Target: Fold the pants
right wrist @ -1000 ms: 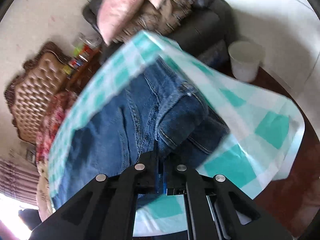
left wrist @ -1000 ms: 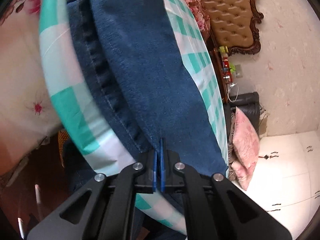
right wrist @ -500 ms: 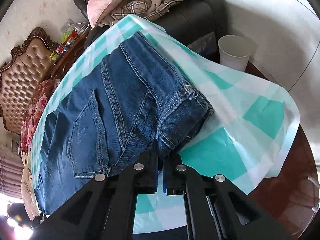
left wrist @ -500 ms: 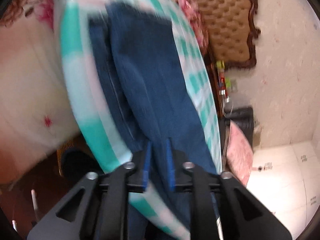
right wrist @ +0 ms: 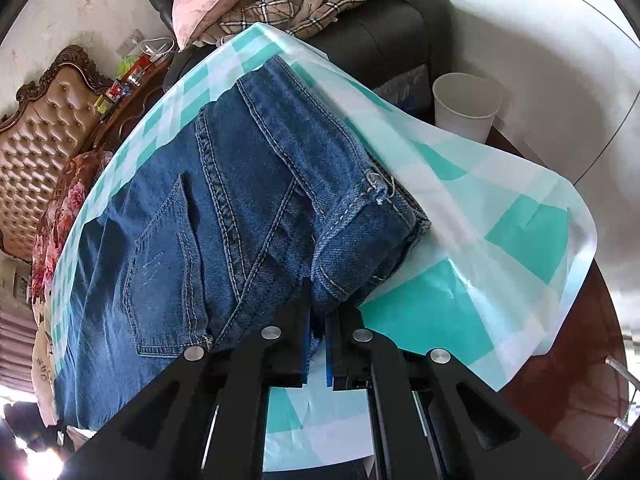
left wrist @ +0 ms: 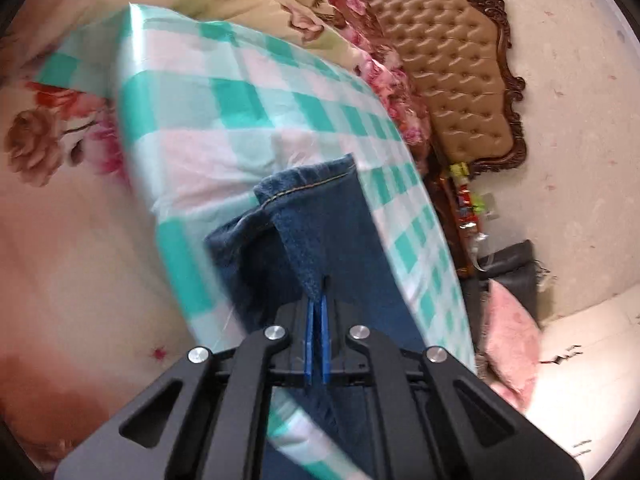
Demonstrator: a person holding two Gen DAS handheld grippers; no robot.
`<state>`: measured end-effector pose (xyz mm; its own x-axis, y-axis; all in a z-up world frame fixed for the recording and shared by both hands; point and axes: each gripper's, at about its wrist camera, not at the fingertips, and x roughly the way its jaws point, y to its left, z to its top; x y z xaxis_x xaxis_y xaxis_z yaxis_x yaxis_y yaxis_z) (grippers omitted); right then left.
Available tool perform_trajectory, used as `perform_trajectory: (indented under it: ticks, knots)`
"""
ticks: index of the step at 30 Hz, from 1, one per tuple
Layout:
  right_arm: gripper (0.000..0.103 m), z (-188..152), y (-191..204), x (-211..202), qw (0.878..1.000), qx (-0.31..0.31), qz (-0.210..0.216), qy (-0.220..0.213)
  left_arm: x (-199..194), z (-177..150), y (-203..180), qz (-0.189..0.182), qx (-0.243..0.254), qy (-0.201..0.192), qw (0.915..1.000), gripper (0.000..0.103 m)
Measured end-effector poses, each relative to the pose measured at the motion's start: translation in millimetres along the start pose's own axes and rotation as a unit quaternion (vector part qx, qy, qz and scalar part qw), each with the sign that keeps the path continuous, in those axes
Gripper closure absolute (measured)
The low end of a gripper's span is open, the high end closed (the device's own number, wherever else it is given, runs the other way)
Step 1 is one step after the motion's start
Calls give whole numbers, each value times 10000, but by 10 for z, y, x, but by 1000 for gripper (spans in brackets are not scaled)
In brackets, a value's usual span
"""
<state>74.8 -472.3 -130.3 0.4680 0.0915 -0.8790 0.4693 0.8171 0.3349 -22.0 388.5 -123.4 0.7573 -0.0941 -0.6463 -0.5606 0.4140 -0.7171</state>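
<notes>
Blue denim pants lie on a table with a teal-and-white checked cloth (left wrist: 224, 128). In the left wrist view my left gripper (left wrist: 316, 312) is shut on the leg end of the pants (left wrist: 340, 232); the hem (left wrist: 304, 184) is lifted and folded back just ahead of the fingers. In the right wrist view the waist part of the pants (right wrist: 224, 216) with a back pocket (right wrist: 160, 264) lies flat. My right gripper (right wrist: 318, 320) pinches the waistband corner (right wrist: 352, 264), its blue pads a little apart around the thick denim.
The checked cloth (right wrist: 500, 240) overhangs the round dark wooden table (right wrist: 592, 360). A white cup (right wrist: 466, 104) stands past the cloth. A dark sofa with cushions (right wrist: 360, 8), a tufted headboard (left wrist: 452, 64) and floral bedding (left wrist: 52, 140) surround the table.
My left gripper opened briefly, then shut on the leg end and carried it over the cloth. My right gripper stays on the waistband corner, its pads now slightly wider apart.
</notes>
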Motion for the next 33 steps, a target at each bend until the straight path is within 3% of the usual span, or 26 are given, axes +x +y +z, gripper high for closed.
perform_trajectory:
  ticks: [2, 4, 10, 15, 18, 20, 22, 25, 26, 28, 30, 31, 33]
  knots:
    - [101, 6, 19, 8, 10000, -11, -39, -5, 124, -55, 195, 179, -230, 209, 9994, 101]
    - [101, 21, 52, -20, 10000, -44, -69, -3, 187, -52, 325, 113, -419, 262, 9987, 101]
    - [103, 147, 32, -407, 9991, -69, 388, -155, 263, 58, 170, 517, 133, 31, 9986, 101]
    - [103, 79, 109, -130, 9976, -631, -276, 102, 270, 46, 153, 655, 389, 55, 9971, 96]
    - [103, 56, 105, -37, 9966, -726, -376, 93, 47, 101, -3, 935, 818, -199, 9921, 60]
    - [103, 51, 139, -18, 9953, -848, -461, 80, -32, 268, -183, 1193, 1340, -442, 9828, 59]
    - [103, 49, 170, -12, 9941, -929, -546, 86, 23, 459, -346, 1072, 1689, -381, 9790, 51]
    - [103, 30, 189, -6, 9933, -976, -613, 81, 400, 701, -700, 1243, 2748, 20, 9534, 49]
    - [103, 30, 191, -7, 9933, -969, -630, 81, 616, 778, -837, 1449, 3240, 247, 9346, 49]
    - [103, 26, 191, -12, 9931, -963, -663, 82, 866, 843, -941, 1626, 3672, 552, 9141, 48]
    - [103, 25, 200, -9, 9928, -980, -688, 93, 1099, 936, -964, 1619, 3846, 1036, 9028, 49]
    - [103, 34, 203, -4, 9927, -976, -695, 104, 1180, 948, -960, 1624, 3913, 1227, 8975, 55]
    - [103, 33, 214, -1, 9927, -968, -712, 113, 1364, 922, -931, 1628, 4039, 1821, 8816, 92]
